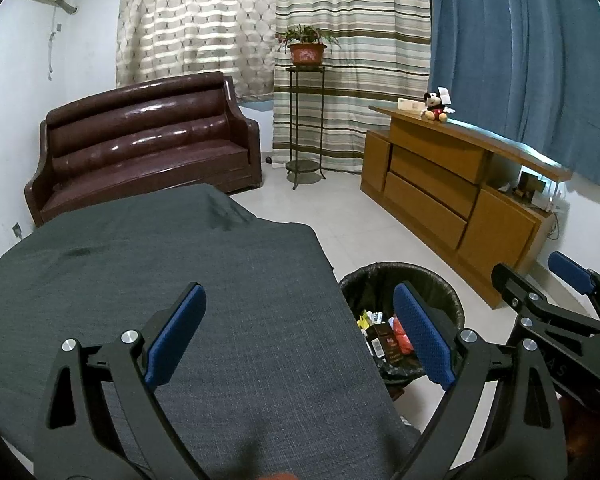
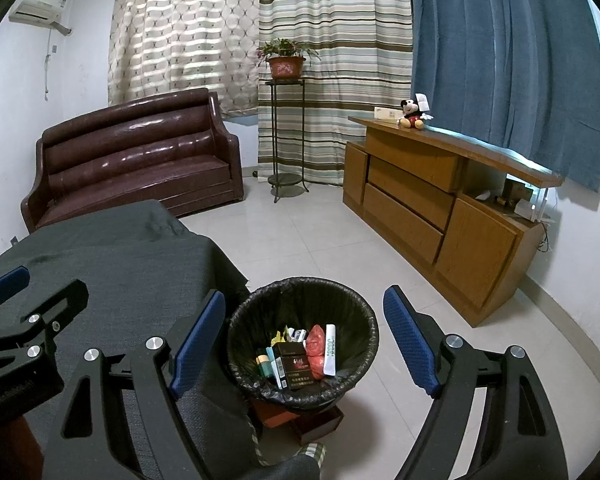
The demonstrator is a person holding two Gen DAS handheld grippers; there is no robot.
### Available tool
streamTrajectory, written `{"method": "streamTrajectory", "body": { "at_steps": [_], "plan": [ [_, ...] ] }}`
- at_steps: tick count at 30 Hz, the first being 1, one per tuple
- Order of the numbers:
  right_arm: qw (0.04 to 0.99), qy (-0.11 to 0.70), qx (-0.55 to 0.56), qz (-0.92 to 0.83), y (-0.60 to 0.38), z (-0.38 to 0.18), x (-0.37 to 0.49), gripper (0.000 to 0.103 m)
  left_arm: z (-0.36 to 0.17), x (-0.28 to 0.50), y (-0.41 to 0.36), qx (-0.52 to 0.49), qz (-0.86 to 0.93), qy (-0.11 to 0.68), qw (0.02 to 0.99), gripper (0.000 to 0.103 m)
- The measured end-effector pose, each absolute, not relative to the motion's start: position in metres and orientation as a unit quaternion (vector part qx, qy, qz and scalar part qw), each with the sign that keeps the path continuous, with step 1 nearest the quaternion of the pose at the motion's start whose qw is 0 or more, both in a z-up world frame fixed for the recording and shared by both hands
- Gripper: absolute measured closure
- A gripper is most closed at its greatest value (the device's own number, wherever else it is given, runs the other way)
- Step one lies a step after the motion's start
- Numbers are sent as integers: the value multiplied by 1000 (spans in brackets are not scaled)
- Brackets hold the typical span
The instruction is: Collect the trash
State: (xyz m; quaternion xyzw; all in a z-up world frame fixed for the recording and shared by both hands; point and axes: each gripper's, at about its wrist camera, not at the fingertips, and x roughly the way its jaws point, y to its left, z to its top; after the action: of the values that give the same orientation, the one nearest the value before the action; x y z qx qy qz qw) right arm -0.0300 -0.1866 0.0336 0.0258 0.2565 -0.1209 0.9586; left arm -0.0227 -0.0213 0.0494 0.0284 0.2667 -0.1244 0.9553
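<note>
Trash lies jumbled in upright bin.

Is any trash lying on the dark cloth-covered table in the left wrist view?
No: the dark cloth shows bare, while the trash sits inside the black-lined bin beside it.

White walls, pale tiled floor, brown leather sofa, wooden sideboard, drawn curtains.
</note>
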Motion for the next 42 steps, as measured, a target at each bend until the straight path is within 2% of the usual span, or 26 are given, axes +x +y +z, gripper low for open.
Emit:
{"method": "streamTrajectory", "body": {
  "at_steps": [42],
  "plan": [
    [959, 257, 25, -121, -185, 34, -30, 24, 50, -24, -20, 42, -152, 251, 955, 11]
  ]
}}
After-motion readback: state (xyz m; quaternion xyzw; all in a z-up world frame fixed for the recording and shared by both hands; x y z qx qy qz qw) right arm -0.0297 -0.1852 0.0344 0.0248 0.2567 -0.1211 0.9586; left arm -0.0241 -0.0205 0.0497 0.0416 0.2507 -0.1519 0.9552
